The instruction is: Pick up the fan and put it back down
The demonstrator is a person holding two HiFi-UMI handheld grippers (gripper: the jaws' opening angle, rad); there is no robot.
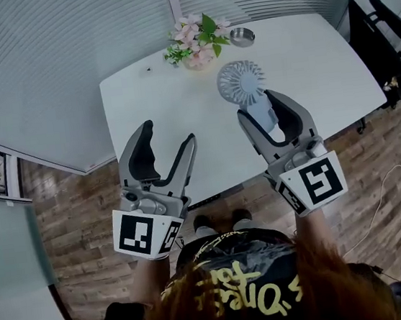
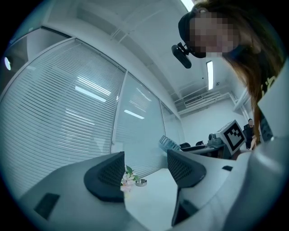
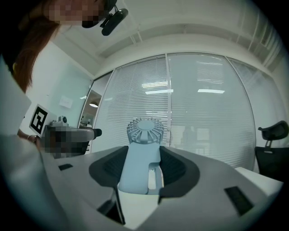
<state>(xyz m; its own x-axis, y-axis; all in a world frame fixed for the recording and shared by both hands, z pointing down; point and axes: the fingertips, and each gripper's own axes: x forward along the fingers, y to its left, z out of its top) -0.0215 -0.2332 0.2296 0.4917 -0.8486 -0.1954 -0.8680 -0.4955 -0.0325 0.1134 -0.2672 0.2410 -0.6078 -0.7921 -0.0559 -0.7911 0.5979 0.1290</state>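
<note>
A small pale blue hand fan [image 1: 240, 82] with a round grille head is lifted over the white table [image 1: 320, 68]. My right gripper [image 1: 257, 105] is shut on its handle. In the right gripper view the fan [image 3: 144, 131] stands upright between the dark pads, its head above the right gripper [image 3: 143, 164]. My left gripper [image 1: 169, 132] hangs open and empty over the table's near edge, to the fan's left. Between its jaws, the left gripper view [image 2: 145, 169] shows only the tabletop.
A vase of pink flowers [image 1: 195, 42] and a small metal bowl [image 1: 242, 37] stand at the table's far edge, also seen as flowers [image 2: 128, 180] and bowl [image 2: 141, 182]. A black office chair [image 1: 380, 25] is at the right. Glass walls with blinds lie behind.
</note>
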